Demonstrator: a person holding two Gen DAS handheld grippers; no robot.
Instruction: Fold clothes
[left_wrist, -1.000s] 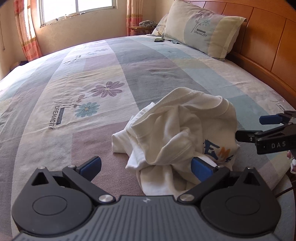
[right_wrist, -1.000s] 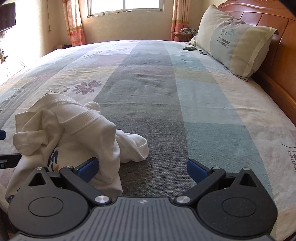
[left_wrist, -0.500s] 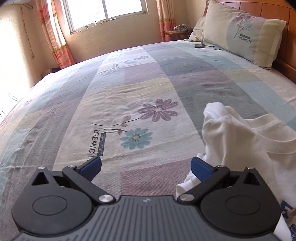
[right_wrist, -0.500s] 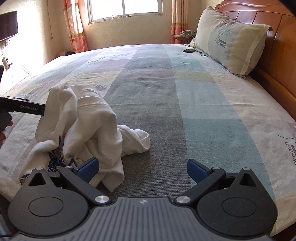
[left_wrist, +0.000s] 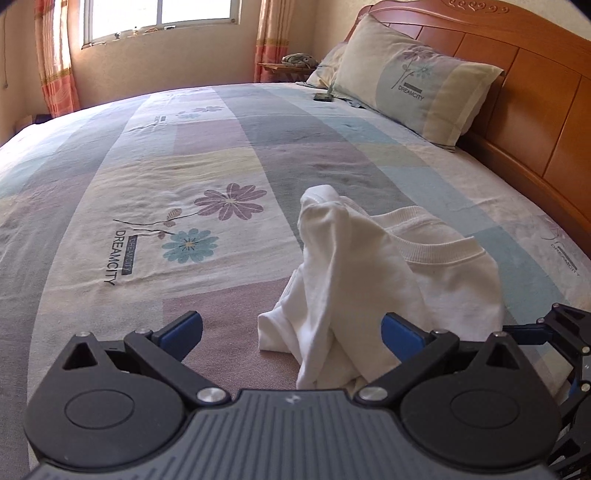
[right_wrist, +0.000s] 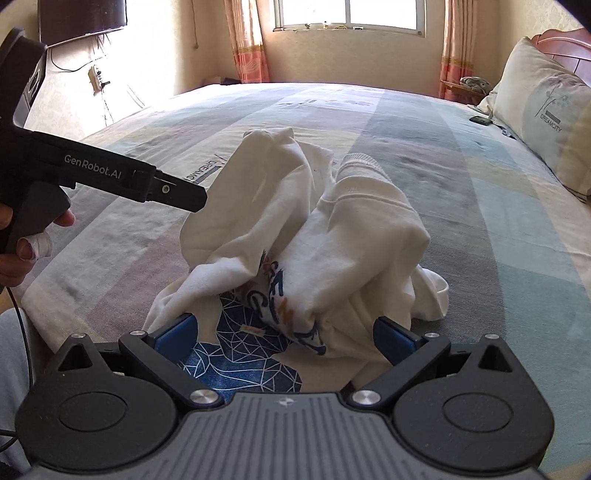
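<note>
One white shirt (right_wrist: 314, 236) lies crumpled in a loose heap on the bed (left_wrist: 184, 155), near the edge closest to me. Soft knit cotton, with a ribbed collar band (left_wrist: 439, 251) showing on top. From my right camera I see a print: a dark blue patch crossed by thin white lines (right_wrist: 240, 358), plus blue and orange lettering, partly hidden in the folds. One fold stands up in a peak (left_wrist: 321, 199).

My left gripper (left_wrist: 291, 328): both blue pads spread wide, nothing between them but air and the near side of the shirt heap lower down; I cannot tell whether the right pad (left_wrist: 399, 334) touches the cloth. My right gripper (right_wrist: 282, 332): also spread wide, its two pads straddling the printed part of the shirt, not clamped on it. From the right camera, the left tool's black body reads "GenRobot.AI", held in my left hand (right_wrist: 22, 236).

Bedsheet (left_wrist: 229, 166): one, woven, lightly wrinkled, in pastel rectangles of mauve, grey, pale blue and yellow. Two printed flowers close together, one purple (left_wrist: 231, 201), one blue (left_wrist: 190, 245), beside the word DREAMCITY. Pillows: two visible, the front one (left_wrist: 417, 79) plump and rectangular, leaning on the glossy wooden headboard (left_wrist: 535, 85). One small dark flat object (left_wrist: 322, 97) lies beside the pillows. One window (right_wrist: 349, 14), curtains either side.
</note>
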